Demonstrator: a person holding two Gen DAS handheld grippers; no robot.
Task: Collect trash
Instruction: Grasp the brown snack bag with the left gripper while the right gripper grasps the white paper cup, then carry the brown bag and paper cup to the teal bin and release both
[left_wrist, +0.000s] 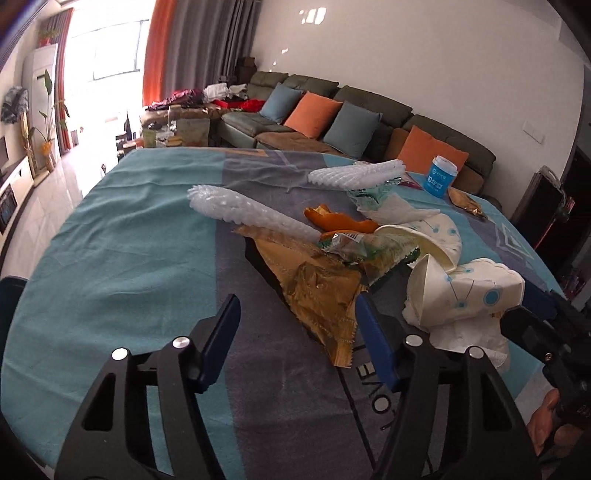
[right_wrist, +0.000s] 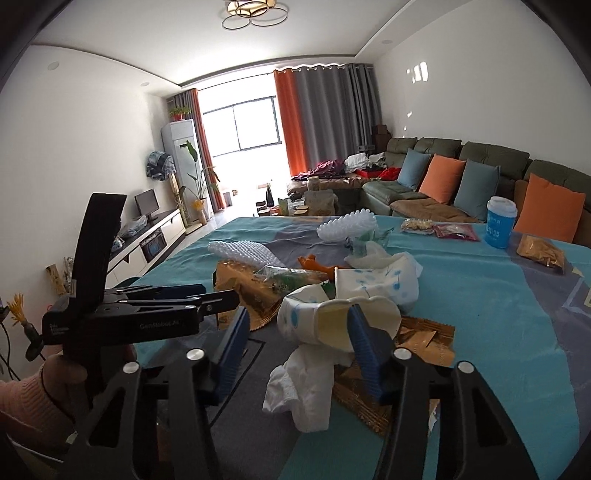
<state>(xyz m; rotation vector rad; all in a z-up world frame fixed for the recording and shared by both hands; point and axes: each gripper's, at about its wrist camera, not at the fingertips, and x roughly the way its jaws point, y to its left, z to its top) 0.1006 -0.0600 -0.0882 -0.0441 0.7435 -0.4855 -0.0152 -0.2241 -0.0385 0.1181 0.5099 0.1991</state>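
Left gripper (left_wrist: 295, 299): hovering low over the blue tablecloth (left_wrist: 129, 240), jaws standing apart, pressing on nothing, gold wrapper (left_wrist: 317, 295) lying just ahead between the fingertips. Right gripper (right_wrist: 297, 312): jaws likewise apart, straddling a crumpled paper cup (right_wrist: 325, 325), one pad touching its rim, the other clear. Trash lying heaped mid-table: white tissue (right_wrist: 306, 387) under the cup, orange peel (left_wrist: 332, 218) and foam net sleeve (left_wrist: 251, 212) behind, blue tub (left_wrist: 441, 175) standing well apart.
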